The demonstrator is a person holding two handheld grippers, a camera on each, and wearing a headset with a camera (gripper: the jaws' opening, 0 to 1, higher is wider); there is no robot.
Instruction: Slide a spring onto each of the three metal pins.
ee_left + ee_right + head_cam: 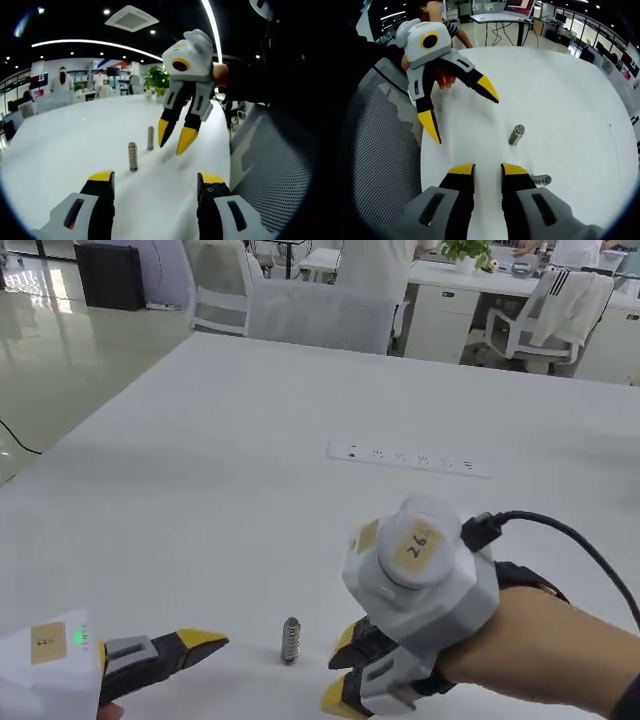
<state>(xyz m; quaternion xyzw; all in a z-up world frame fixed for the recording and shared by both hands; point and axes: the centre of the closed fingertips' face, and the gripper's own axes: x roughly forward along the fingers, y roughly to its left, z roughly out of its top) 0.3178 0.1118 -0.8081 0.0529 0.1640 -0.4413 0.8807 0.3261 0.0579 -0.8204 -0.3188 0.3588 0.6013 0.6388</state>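
Observation:
A short metal pin wearing a coiled spring [290, 640] stands upright on the white table [300, 440], between my two grippers. In the left gripper view two such spring-covered pins [132, 156] [150, 138] stand just ahead of my left gripper [157, 177], which is wide open and holds nothing. My right gripper [487, 170] is open by a narrow gap, with nothing between its fingers. One pin [516, 135] stands ahead of it and another pin [541, 179] sits right beside its right fingertip. The left gripper [200, 650] and right gripper [340, 670] face each other at the table's near edge.
A white power strip [408, 459] lies across the middle of the table. A mesh chair back [385, 150] sits close to the near table edge. Office chairs [545, 320] and desks stand beyond the far edge.

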